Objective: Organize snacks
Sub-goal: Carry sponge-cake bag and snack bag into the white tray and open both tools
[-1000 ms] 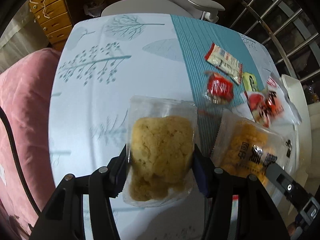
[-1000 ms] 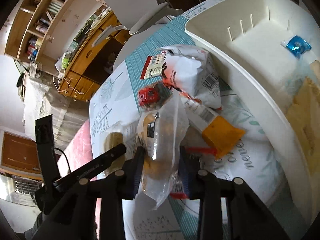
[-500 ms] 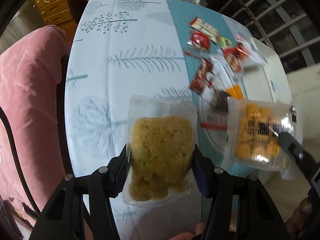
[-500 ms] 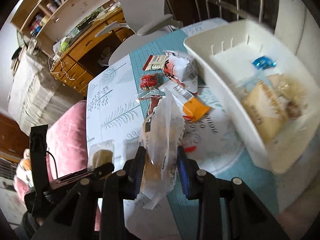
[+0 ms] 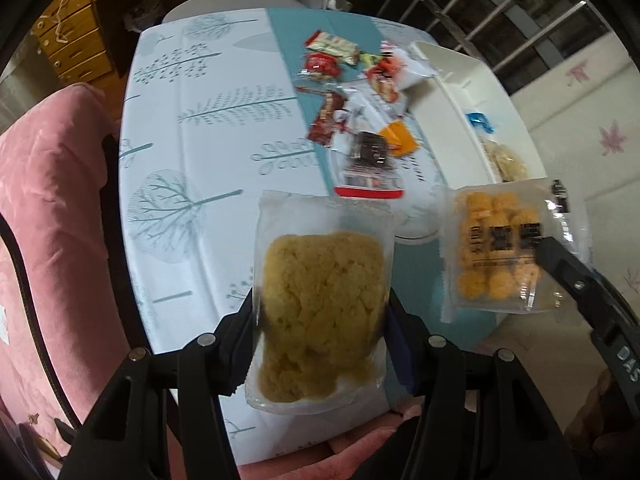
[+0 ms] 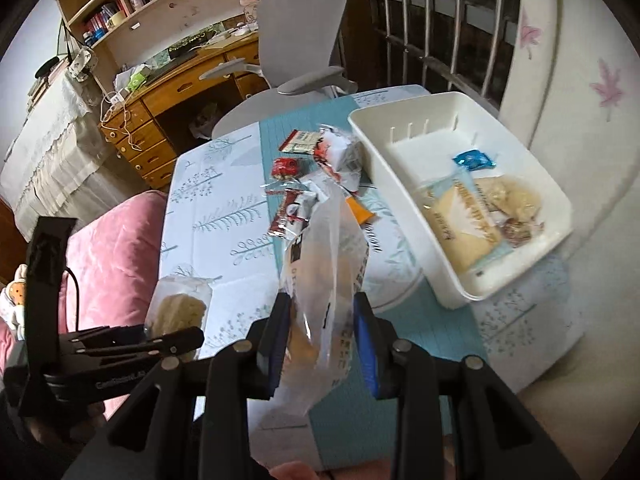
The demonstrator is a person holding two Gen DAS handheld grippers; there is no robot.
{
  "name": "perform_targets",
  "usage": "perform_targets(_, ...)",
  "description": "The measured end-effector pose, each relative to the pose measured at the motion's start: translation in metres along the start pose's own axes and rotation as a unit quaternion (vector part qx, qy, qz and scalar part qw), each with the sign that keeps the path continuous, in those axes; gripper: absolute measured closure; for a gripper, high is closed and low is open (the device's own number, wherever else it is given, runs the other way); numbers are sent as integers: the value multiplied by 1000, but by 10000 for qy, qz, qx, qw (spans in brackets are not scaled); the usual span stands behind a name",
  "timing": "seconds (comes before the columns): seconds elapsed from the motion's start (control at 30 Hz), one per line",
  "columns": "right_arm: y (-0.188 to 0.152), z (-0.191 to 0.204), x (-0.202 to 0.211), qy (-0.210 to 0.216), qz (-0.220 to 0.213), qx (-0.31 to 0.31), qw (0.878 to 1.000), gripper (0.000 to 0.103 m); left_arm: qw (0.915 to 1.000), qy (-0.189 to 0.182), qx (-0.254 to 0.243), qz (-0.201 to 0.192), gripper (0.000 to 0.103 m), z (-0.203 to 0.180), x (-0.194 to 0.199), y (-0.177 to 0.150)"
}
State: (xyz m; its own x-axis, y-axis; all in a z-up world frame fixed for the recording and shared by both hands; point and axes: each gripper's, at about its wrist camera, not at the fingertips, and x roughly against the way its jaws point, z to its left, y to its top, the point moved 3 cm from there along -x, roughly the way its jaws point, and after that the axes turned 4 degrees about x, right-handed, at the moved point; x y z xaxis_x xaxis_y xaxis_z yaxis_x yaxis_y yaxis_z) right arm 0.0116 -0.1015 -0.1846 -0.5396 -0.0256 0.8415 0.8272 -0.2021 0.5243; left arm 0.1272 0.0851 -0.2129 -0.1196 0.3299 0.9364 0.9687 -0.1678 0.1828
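My left gripper (image 5: 320,320) is shut on a clear packet holding a yellow crumbly cake (image 5: 322,296), lifted above the near end of the table. That same cake packet (image 6: 178,308) and the left gripper (image 6: 160,340) show at lower left in the right wrist view. My right gripper (image 6: 322,340) is shut on a clear bag of orange puffed balls (image 6: 324,280), held edge-on; the left wrist view shows this bag (image 5: 500,248) flat at the right. A white bin (image 6: 400,168) at the table's right side holds a blue sweet (image 6: 474,160) and a few pale packets (image 6: 468,220).
Several loose snack packets (image 5: 352,92) lie in a heap on the teal runner mid-table. A pink cushioned seat (image 5: 52,216) flanks the table's left side. A grey office chair (image 6: 296,40) and a wooden desk (image 6: 160,120) stand beyond the far end. A barred window (image 6: 432,20) is behind the bin.
Both grippers have risen and drawn back toward the near end of the table, each keeping its packet. More of the table, the snack heap and the white bin has come into view.
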Motion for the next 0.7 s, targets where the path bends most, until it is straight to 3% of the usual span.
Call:
perform_targets(0.23,-1,-25,0,-7,67,-94,9999,72,9994,-26,-332,-86,47,-38,3,-3)
perform_targets(0.7,23,-93,16,451,-200,792,9956,72,9993,271,95,-223,47,-128,-26,2)
